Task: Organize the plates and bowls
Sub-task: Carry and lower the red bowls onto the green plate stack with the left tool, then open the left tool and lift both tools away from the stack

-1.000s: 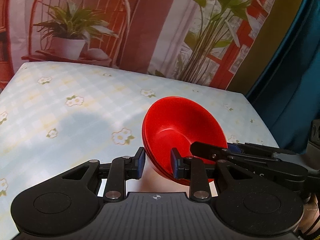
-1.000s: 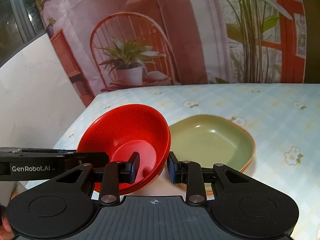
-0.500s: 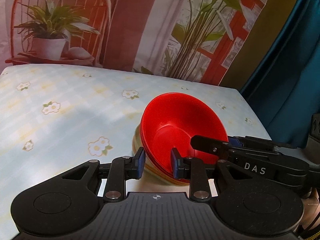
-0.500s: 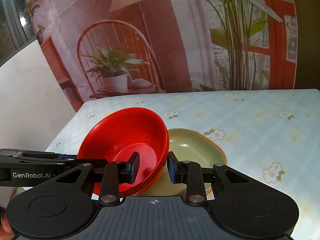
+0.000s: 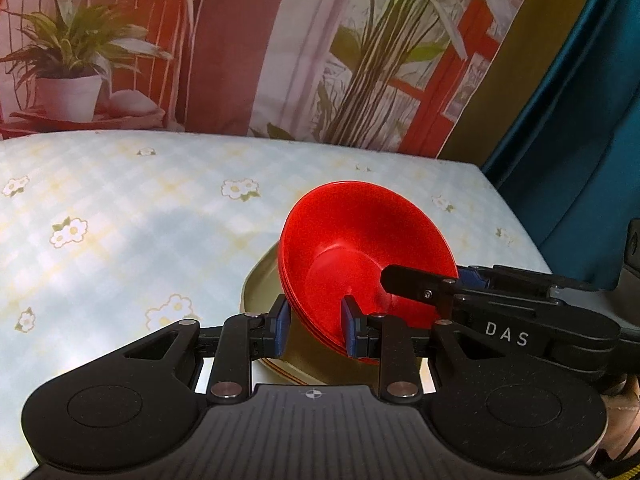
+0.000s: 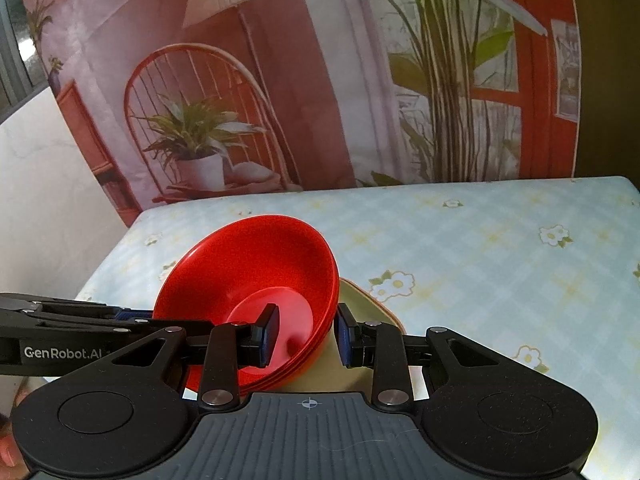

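A stack of red bowls (image 5: pixel 360 240) hangs tilted between my two grippers, just over a green plate (image 5: pixel 260 284) on the table. My left gripper (image 5: pixel 316 330) is shut on the stack's near rim, one pad inside and one outside. In the right wrist view the same red bowls (image 6: pixel 256 264) sit in my right gripper (image 6: pixel 307 336), which is shut on the opposite rim. The green plate (image 6: pixel 360 300) shows only as a sliver behind and under the bowls. Each view shows the other gripper's fingers reaching in from the side.
The table wears a pale checked cloth with flowers (image 5: pixel 120 220). A printed backdrop of a chair and plants (image 6: pixel 200 140) hangs at its far edge. A blue curtain (image 5: pixel 580 120) is at the right, a white wall (image 6: pixel 40 200) at the left.
Both grippers carried the red bowl stack sideways and slightly down until it came over the green plate. The plate is now mostly hidden beneath the bowls. Both grips stayed the same.
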Available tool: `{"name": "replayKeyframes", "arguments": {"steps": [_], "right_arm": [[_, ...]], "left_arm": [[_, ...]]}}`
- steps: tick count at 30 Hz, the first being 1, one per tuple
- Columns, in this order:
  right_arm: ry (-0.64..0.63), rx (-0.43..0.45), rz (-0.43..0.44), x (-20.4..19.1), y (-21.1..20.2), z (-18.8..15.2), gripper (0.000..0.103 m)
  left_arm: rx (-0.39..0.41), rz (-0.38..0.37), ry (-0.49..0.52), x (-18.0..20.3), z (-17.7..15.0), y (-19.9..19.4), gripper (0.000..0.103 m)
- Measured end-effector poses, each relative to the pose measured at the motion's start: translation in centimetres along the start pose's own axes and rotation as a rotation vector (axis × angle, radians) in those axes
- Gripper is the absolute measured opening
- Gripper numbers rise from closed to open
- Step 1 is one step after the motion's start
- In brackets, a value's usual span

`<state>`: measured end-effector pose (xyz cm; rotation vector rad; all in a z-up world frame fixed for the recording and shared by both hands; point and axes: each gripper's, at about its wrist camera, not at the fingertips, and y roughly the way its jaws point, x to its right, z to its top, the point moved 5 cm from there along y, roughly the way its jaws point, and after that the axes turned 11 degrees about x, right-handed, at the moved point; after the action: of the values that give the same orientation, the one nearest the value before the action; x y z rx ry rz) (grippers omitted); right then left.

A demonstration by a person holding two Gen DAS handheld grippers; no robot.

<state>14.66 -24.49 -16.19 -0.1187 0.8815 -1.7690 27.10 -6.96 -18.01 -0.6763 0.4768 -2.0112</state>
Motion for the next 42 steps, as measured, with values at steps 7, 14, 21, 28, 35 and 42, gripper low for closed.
{"name": "replayKeyframes", "arguments": {"steps": [7, 14, 21, 28, 35, 42], "right_arm": [[0.014, -0.022, -0.017, 0.9, 1.3, -1.2, 0.028], [0.014, -0.055, -0.027, 1.3, 2.5, -2.3, 0.028], [0.006, -0.062, -0.037, 1.5, 2.8, -2.5, 0.035], [-0.017, -0.047, -0.065, 1.6, 2.0, -2.0, 0.047], [-0.049, -0.015, -0.089, 1.5, 0.6, -1.2, 0.057], [-0.077, 0.037, -0.112, 1.2, -2.1, 0.5, 0.072]], "left_arm": [[-0.035, 0.017, 0.02, -0.1, -0.8, 1.7, 0.029], [-0.045, 0.02, 0.015, -0.4, -1.0, 2.6, 0.03], [-0.018, 0.03, 0.027, 0.0, -0.5, 2.5, 0.036], [0.009, 0.073, 0.063, -0.1, 0.1, 1.5, 0.056], [0.049, 0.105, 0.089, -0.1, 0.8, -0.2, 0.065], [0.126, 0.151, 0.113, 0.0, 2.0, -3.4, 0.079]]}}
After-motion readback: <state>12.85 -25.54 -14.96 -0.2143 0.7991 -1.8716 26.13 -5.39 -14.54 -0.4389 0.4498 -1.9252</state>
